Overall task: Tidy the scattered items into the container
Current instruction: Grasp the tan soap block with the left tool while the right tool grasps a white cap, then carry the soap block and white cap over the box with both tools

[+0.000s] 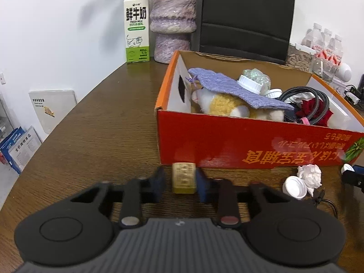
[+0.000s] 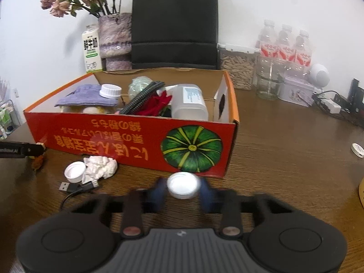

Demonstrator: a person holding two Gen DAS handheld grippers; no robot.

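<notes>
The red and orange cardboard box (image 1: 227, 145) (image 2: 109, 136) stands on the brown table, holding a purple cloth, a plush toy, bottles, a cable and a red flower. My left gripper (image 1: 180, 179) straddles a small gold block (image 1: 183, 177) just in front of the box; a gap shows on the left side, so it is open. My right gripper (image 2: 182, 187) has a white cap (image 2: 182, 185) between its fingers in front of the box; blur hides whether it grips it. A second white cap (image 2: 74, 172) (image 1: 294, 186), crumpled tissue (image 2: 100, 166) (image 1: 310, 175) and a USB cable (image 2: 75, 186) lie on the table.
A milk carton (image 1: 136, 29), a purple vase (image 1: 173, 22), a black bag (image 2: 175, 22), a seed jar (image 2: 237, 68), water bottles (image 2: 286, 47) and a tin (image 2: 295, 91) stand behind the box. A small white disc (image 2: 357, 150) lies at the right.
</notes>
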